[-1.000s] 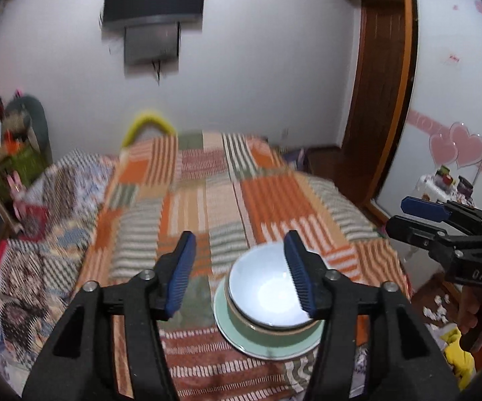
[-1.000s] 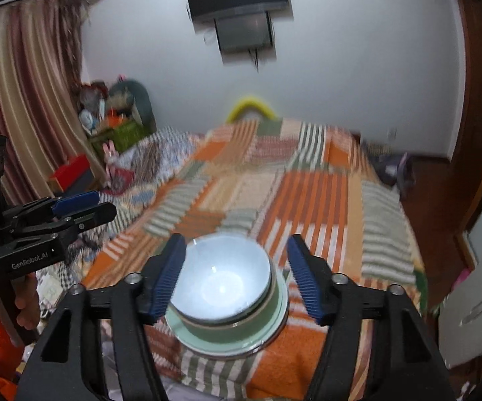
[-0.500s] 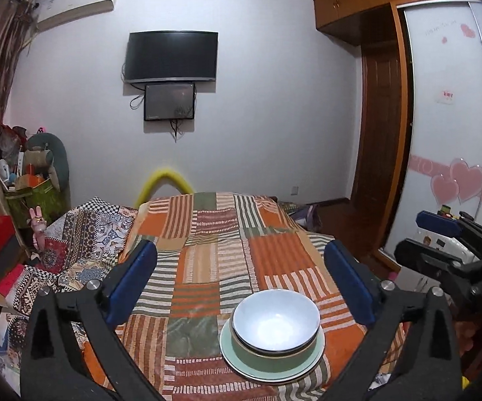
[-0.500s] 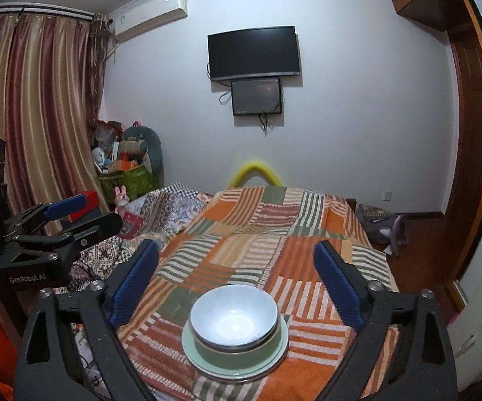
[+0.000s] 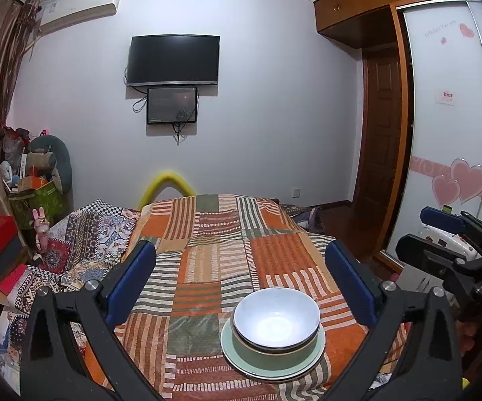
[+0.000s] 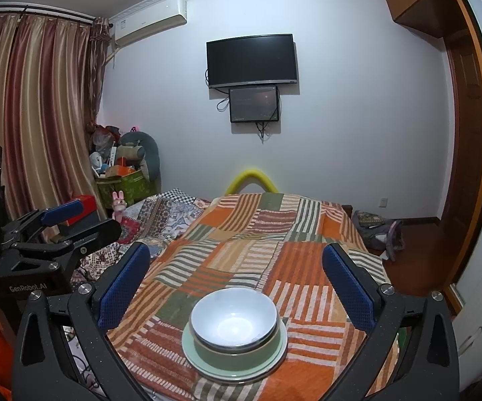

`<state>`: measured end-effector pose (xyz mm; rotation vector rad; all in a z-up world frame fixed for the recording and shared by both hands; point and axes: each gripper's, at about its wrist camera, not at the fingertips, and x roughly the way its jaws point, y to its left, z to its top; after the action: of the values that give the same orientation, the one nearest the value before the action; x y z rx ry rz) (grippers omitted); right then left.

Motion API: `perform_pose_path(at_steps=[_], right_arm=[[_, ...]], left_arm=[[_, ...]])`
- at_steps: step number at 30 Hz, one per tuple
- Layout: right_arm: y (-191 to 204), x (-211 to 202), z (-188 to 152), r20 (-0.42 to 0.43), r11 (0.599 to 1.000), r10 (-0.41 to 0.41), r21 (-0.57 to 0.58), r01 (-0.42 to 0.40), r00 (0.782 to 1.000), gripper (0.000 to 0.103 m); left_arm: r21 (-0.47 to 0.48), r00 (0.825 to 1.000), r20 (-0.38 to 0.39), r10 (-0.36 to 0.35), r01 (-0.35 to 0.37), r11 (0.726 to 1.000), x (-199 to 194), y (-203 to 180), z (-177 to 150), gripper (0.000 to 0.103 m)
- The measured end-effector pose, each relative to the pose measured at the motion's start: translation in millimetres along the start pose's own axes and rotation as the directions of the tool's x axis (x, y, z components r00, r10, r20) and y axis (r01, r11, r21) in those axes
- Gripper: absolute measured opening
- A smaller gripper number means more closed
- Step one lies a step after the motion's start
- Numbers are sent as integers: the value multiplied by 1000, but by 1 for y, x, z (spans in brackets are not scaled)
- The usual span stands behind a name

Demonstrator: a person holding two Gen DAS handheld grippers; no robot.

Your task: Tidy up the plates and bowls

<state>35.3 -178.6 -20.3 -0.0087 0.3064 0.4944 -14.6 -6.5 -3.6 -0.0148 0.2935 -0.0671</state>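
A white bowl (image 5: 276,317) sits nested in a green bowl (image 5: 274,351) on a pale green plate (image 5: 241,359), near the front edge of a patchwork-covered table. The stack also shows in the right wrist view: white bowl (image 6: 234,315), green bowl (image 6: 237,352), plate (image 6: 274,359). My left gripper (image 5: 242,284) is open and empty, raised above and behind the stack. My right gripper (image 6: 235,279) is open and empty, also held back above it. Each gripper shows at the other view's edge, the right gripper (image 5: 438,234) and the left gripper (image 6: 73,220).
The orange striped patchwork cloth (image 5: 214,244) covers the table. A patterned blanket (image 5: 84,234) lies to the left. A cluttered green box (image 6: 124,180) stands by the curtain. A wardrobe with heart stickers (image 5: 458,167) is on the right. A bag (image 6: 377,230) lies on the floor.
Both grippers have pulled back and up from the bowl stack and opened wider. The stack has stayed in place.
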Motion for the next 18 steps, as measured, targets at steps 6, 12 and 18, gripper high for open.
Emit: perform_pose_path(at_steps=[6, 12, 18], right_arm=[[1, -2, 0, 4, 1000, 6, 7, -6, 1000, 103], [2, -3, 1, 4, 1000, 11, 3, -11, 1000, 103], [2, -3, 0, 3, 1000, 12, 2, -12, 1000, 103]], left_arm=[[-6, 1000, -2, -6, 6, 1000, -1, 0, -2, 103], [-14, 1000, -4, -7, 7, 1000, 0, 0, -1, 103], [-15, 1000, -8, -8, 8, 1000, 2, 0, -2, 103]])
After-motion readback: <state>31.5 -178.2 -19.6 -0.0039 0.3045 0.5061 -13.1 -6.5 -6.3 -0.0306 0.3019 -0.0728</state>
